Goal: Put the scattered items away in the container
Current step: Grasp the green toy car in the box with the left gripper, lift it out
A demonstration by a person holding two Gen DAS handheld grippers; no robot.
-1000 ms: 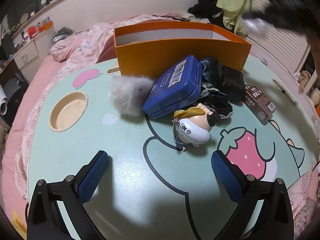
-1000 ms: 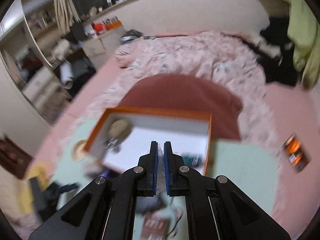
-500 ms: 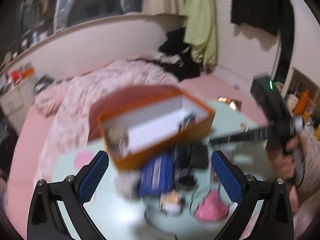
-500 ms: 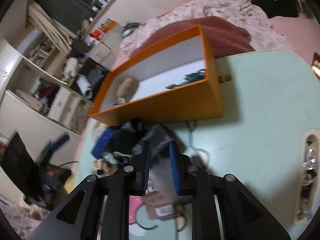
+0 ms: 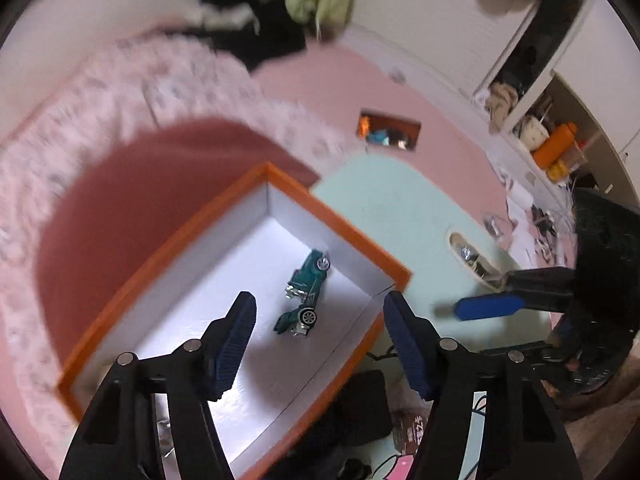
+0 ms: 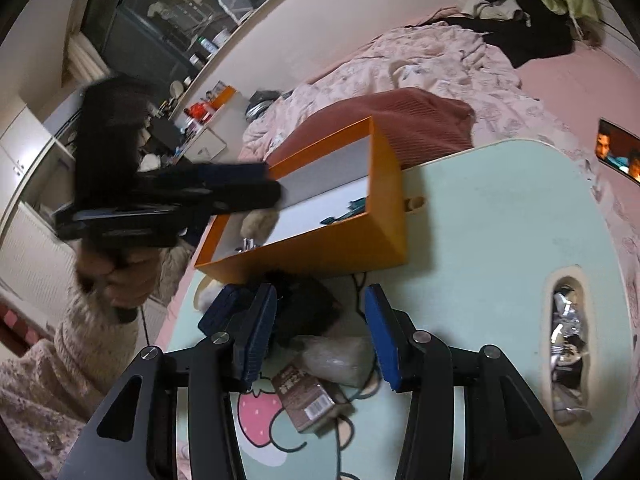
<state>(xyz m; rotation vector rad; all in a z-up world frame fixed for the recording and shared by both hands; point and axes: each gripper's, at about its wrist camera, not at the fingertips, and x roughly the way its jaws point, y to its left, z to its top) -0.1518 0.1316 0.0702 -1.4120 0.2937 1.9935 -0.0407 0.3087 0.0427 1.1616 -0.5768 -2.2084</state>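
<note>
The orange box point(image 5: 352, 236) with a white inside holds a green toy car point(image 5: 306, 294). My left gripper point(image 5: 320, 340) is open and empty above the box. In the right wrist view the box point(image 6: 340, 244) also holds a fluffy beige ball point(image 6: 258, 220). My right gripper point(image 6: 320, 336) is open and empty over a black pouch point(image 6: 308, 312), a clear plastic bag point(image 6: 340, 360) and a brown packet point(image 6: 306, 400). A blue tin point(image 6: 218, 312) lies left of it. The left gripper point(image 6: 224, 192) shows there over the box.
The mint table point(image 6: 500, 240) carries a strawberry print point(image 6: 256, 408) and a side slot point(image 6: 568, 344) with wrappers. A pink bed point(image 5: 120, 92) and red cushion point(image 5: 132, 200) lie behind the box. The right gripper's blue finger point(image 5: 488, 306) shows right of the box.
My left gripper has risen from the table and moved over the box. My right gripper has come down from above the box to the scattered items and opened.
</note>
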